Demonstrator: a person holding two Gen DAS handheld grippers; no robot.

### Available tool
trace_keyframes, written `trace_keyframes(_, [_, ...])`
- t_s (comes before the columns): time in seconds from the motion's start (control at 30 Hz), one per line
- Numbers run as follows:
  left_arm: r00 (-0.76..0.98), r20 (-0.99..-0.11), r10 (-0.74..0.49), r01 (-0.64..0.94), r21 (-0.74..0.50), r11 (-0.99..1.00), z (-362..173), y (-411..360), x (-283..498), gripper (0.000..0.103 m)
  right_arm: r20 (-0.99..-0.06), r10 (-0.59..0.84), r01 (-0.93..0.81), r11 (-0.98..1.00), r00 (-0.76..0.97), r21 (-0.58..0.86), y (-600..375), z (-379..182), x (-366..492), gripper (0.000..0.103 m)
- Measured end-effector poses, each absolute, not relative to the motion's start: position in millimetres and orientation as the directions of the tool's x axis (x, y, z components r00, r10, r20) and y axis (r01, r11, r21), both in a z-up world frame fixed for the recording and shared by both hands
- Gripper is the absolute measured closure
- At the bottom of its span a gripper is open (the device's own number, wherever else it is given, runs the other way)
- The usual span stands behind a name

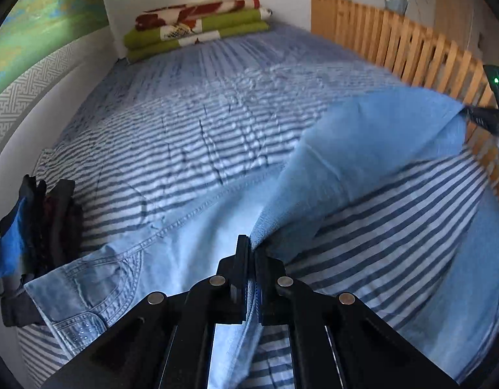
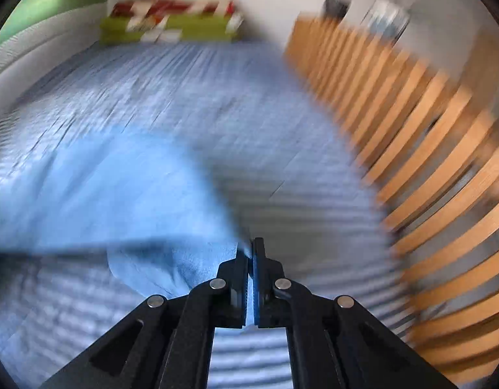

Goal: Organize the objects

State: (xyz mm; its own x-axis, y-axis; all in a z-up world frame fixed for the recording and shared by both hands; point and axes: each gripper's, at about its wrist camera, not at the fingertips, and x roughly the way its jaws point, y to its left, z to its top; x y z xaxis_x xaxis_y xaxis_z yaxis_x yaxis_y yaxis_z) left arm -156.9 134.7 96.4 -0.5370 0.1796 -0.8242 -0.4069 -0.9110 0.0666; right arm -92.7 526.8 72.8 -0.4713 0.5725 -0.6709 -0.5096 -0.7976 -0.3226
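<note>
We've got the left tool [image 1: 252, 253] clamped on one edge of the light blue jeans [image 1: 191, 243] and the right tool [image 2: 251, 253] pinched tight on another, the denim lifted between them over the near end of the striped bed [image 1: 184, 107], folded blankets [image 1: 197, 22] far off.

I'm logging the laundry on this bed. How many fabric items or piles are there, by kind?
Light blue jeans, clamped by both the left gripper and the right gripper: 1
Dark folded clothes pile: 1
Folded blanket stack: 1
Striped bedsheet: 1
Total: 4
</note>
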Motion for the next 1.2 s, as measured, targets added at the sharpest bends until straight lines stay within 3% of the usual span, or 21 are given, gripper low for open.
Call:
trace_keyframes(0.07, [-0.533,-0.816,0.223,-0.444,0.046,-0.895,106,135,-144,0.100,-0.509,0.705,-0.551,-0.706,-0.493,-0.445,520,106,-86,0.101])
trace_keyframes(0.13, [-0.519,-0.821,0.238,-0.494,0.060,-0.867,103,142,-128,0.100,-0.415,0.765,-0.577,-0.644,-0.493,-0.502,518,119,-76,0.101])
trace_keyframes(0.33, [-0.376,-0.899,0.224,-0.675,0.100,-0.731,40,194,-60,0.099,-0.515,0.769,-0.541,-0.635,-0.378,-0.551,540,67,-23,0.101])
trace_keyframes(0.37, [-0.335,-0.920,0.203,-0.711,0.106,-0.695,23,203,-49,0.098,-0.571,0.746,-0.521,-0.657,-0.343,-0.545,545,45,-8,0.101])
trace_keyframes(0.4, [-0.291,-0.938,0.188,-0.742,0.097,-0.664,10,209,-42,0.088,-0.612,0.722,-0.509,-0.678,-0.322,-0.531,548,34,4,0.101])
trace_keyframes(0.5, [-0.177,-0.960,0.218,-0.782,0.003,-0.624,-3,213,-29,0.088,-0.794,0.560,-0.458,-0.785,-0.237,-0.418,557,-12,46,0.100])
trace_keyframes(0.57, [-0.196,-0.953,0.231,-0.787,0.012,-0.617,5,209,-29,0.085,-0.847,0.492,-0.425,-0.823,-0.202,-0.377,556,-25,66,0.096])
trace_keyframes(0.63, [-0.219,-0.944,0.247,-0.770,0.012,-0.638,16,202,-38,0.084,-0.866,0.451,-0.418,-0.844,-0.215,-0.336,556,-22,83,0.095])
trace_keyframes(0.73, [-0.287,-0.928,0.237,-0.711,0.041,-0.702,32,188,-61,0.084,-0.880,0.336,-0.472,-0.868,-0.336,-0.152,567,11,102,0.090])
trace_keyframes(0.8, [-0.308,-0.927,0.215,-0.671,0.052,-0.740,33,184,-76,0.084,-0.857,0.328,-0.508,-0.856,-0.397,-0.092,577,30,97,0.075])
trace_keyframes(0.87, [-0.327,-0.925,0.193,-0.636,0.065,-0.769,29,176,-88,0.084,-0.827,0.337,-0.541,-0.839,-0.450,-0.048,588,47,85,0.051])
trace_keyframes(1.2, [-0.306,-0.946,0.104,-0.565,0.093,-0.820,-9,155,-107,0.084,-0.840,0.321,-0.626,-0.780,-0.438,0.029,648,26,-26,0.051])
